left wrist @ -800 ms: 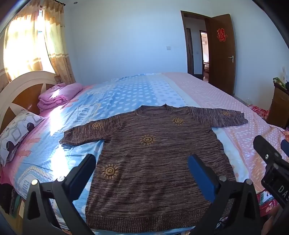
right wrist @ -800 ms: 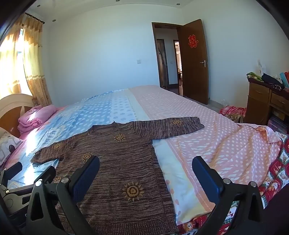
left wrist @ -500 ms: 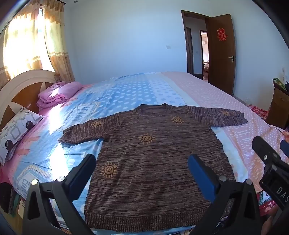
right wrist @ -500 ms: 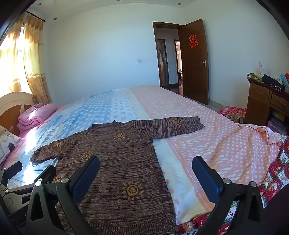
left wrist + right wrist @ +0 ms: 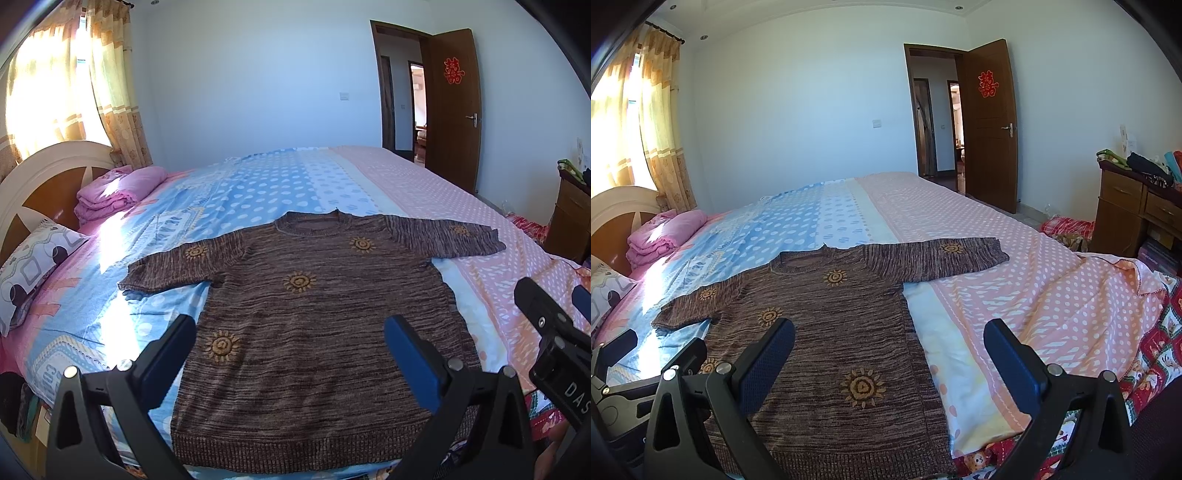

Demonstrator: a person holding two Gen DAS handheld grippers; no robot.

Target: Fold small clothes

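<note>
Pink folded blankets [image 5: 118, 190] sit clear; my brown knitted sun-motif sweater [image 5: 314, 317] lies flat, collar pointing away, both grippers [image 5: 290, 341] [image 5: 890, 345] spread wide, empty.

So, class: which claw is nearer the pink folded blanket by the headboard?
Left. The left claw hovers open over the sweater, on the blanket's side. The right claw hovers over the sweater's other edge, farther from it.

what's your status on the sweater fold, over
Left gripper and right gripper both open, holding nothing. Brown sweater spread flat on the bed, sleeves out, unfolded. Nothing lying on it.
</note>
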